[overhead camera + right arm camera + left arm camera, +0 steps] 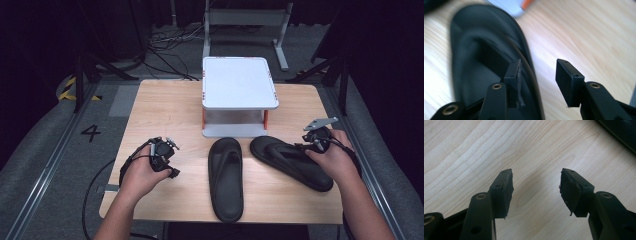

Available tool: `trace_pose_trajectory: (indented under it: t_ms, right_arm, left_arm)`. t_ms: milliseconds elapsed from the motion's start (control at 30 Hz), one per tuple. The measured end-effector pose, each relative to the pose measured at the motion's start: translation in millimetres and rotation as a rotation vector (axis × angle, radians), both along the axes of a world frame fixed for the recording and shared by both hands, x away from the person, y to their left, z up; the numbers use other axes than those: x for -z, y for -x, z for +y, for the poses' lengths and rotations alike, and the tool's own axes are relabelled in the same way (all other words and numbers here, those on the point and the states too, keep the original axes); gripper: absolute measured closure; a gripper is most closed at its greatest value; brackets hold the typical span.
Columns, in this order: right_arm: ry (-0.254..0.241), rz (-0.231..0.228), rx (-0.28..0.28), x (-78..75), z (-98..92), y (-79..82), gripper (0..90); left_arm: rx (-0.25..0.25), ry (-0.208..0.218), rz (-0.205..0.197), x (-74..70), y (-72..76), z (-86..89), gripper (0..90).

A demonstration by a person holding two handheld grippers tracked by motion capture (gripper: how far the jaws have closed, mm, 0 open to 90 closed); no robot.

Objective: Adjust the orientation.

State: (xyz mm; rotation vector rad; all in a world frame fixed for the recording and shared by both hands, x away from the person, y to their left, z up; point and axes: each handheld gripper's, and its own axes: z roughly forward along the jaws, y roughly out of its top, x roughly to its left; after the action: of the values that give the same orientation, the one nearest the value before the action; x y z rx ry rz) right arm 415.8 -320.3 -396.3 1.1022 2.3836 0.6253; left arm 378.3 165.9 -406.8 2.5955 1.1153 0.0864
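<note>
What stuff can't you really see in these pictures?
- Right flip-flop: the right gripper and hand cover part of its edge in the high view; in the right gripper view it is blurred.
- Left flip-flop: the left gripper view's frame edge cuts off all but a corner.
- White stand: its top hides the shelf underneath.

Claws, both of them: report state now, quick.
Left claw: open, empty, over the bare wooden table.
Right claw: open, holding nothing, one jaw over the edge of the right-hand black rubber flip-flop sandal.
</note>
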Motion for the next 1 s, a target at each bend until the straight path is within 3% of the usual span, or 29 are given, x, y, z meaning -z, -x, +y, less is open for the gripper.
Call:
trace_pose_trajectory:
  t_ms: [100, 167, 267, 367, 467, 633, 700, 767, 867, 1000]
  right_arm:
    - [-0.022, 0.030, 0.063, 12.5, -22.2, 3.7, 52.4]
    - [-0.121, 0.034, 0.093, 18.6, -34.8, 7.7, 53.5]
    - [-0.167, 0.038, 0.115, 22.8, -45.9, 12.9, 54.8]
    - [-0.140, 0.045, 0.114, 22.8, -50.4, 16.8, 57.5]
    - [-0.170, 0.058, 0.128, 23.4, -57.0, 21.7, 58.4]
    - [-0.181, 0.017, 0.181, 23.9, -71.5, 26.6, 62.9]
    - [-0.140, 0.022, 0.208, 27.4, -74.4, 25.5, 63.3]
    - [-0.132, 0.027, 0.207, 30.6, -74.9, 24.0, 63.4]
    - [-0.110, 0.064, 0.196, 47.4, -70.5, 15.4, 59.9]
    - [-0.089, 0.079, 0.185, 49.5, -65.4, 13.8, 63.9]
  left_arm:
    - [0.000, -0.001, 0.001, -0.1, -0.1, 0.0, 45.1]
    - [-0.001, -0.006, 0.004, 0.0, -0.4, -0.1, 45.2]
    - [0.005, -0.003, 0.006, 0.9, -0.5, -1.8, 45.4]
    - [0.014, -0.004, 0.003, 0.0, 0.0, -2.6, 45.5]
    - [0.014, -0.004, 0.004, -0.9, -0.2, -1.7, 45.7]
    - [0.016, 0.000, 0.008, -0.5, -0.3, -1.1, 46.0]
    - [0.016, 0.006, 0.007, 0.4, -0.8, -1.2, 46.0]
    - [0.015, 0.000, 0.007, 0.8, -1.1, -1.6, 46.0]
    - [0.017, -0.002, 0.017, 2.3, -0.5, -3.7, 45.9]
    - [0.022, -0.007, 0.022, 3.0, -0.6, -3.6, 45.9]
